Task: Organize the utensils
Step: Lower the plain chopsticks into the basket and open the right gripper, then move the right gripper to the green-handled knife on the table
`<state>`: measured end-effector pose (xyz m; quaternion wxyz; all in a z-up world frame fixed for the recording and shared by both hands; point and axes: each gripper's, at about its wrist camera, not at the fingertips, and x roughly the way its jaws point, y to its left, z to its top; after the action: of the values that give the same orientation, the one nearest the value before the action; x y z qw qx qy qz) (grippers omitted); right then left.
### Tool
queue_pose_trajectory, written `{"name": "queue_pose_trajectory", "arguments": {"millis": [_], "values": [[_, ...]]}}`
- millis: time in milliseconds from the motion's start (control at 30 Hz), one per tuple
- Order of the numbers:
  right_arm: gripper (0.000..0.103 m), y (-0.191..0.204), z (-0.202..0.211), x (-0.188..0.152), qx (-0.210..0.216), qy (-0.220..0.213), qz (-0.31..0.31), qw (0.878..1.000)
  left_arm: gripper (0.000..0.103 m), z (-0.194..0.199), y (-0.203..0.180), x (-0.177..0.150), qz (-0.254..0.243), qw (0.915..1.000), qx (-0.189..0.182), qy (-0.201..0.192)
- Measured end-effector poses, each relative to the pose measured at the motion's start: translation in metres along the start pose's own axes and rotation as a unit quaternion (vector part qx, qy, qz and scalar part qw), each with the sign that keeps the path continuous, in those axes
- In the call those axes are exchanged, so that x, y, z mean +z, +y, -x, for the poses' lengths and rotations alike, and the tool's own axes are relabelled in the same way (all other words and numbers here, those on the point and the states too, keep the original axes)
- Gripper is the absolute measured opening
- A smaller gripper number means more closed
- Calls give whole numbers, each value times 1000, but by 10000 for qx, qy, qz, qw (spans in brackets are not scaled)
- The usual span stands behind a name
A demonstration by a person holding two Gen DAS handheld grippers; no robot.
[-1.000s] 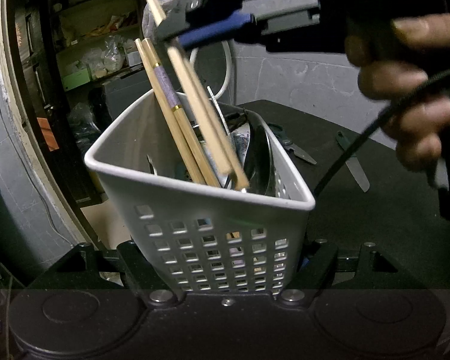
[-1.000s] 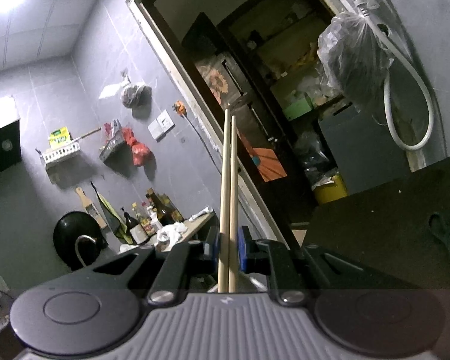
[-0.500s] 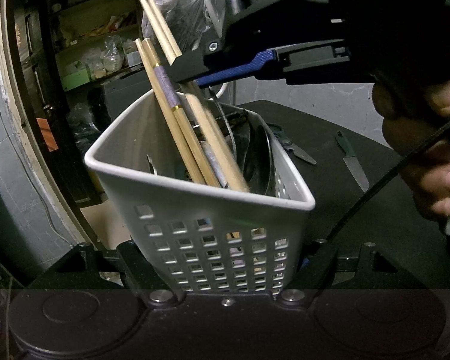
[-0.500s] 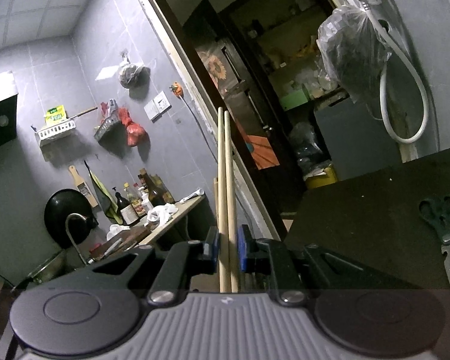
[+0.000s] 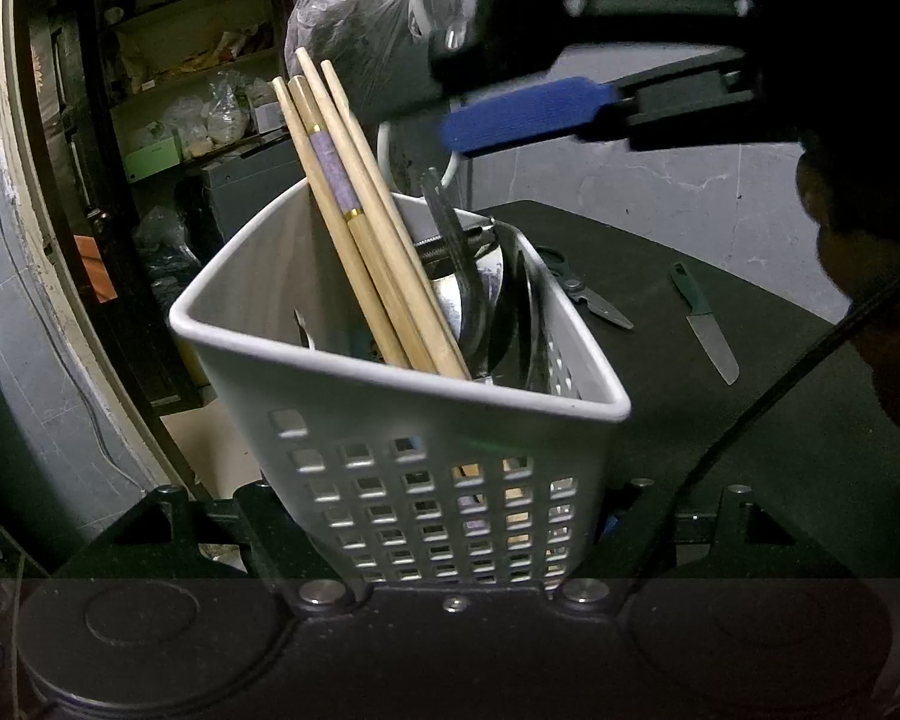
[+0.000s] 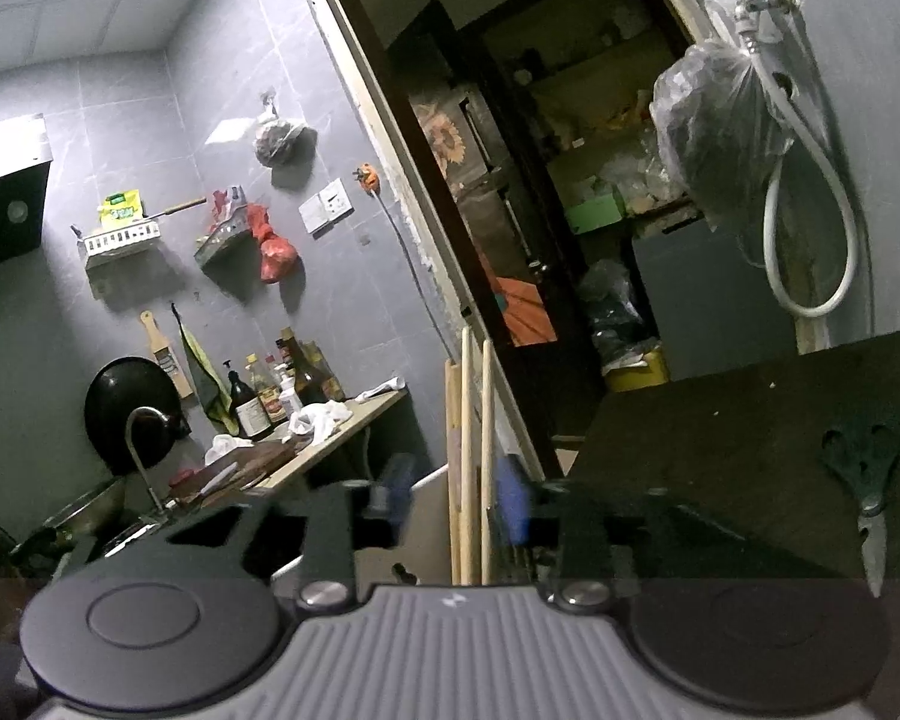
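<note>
Left wrist view: our left gripper (image 5: 450, 534) clamps white caddy (image 5: 390, 396); right gripper (image 6: 456, 504) jaws opening around light, stiff, slippery chopsticks (image 5: 360, 228); we judge mid-shaft pinch best.

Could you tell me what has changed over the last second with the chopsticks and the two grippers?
The right gripper let go of its two plain chopsticks; its jaws are opening, and the pair has slid down to lean in the basket beside the banded pair. The left gripper still clamps the basket; scissors and knife have not moved.
</note>
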<state>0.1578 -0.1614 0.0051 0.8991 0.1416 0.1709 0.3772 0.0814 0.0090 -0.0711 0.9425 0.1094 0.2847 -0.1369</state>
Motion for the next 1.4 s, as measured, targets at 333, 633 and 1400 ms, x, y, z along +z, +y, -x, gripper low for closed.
{"name": "queue_pose_trajectory", "arguments": {"millis": [333,633,1400], "values": [[103,-14,36,10,-742,-257,-77,9969,79,0,1,0,2,10000,2,3],[103,-80,50,-10,-2480,302,-1025,9629,79,0,1,1,-37,10000,-3,31],[103,-209,-6,-43,-4770,1512,-1481,8530,81,-3,-4,8,-100,9999,39,134]]}}
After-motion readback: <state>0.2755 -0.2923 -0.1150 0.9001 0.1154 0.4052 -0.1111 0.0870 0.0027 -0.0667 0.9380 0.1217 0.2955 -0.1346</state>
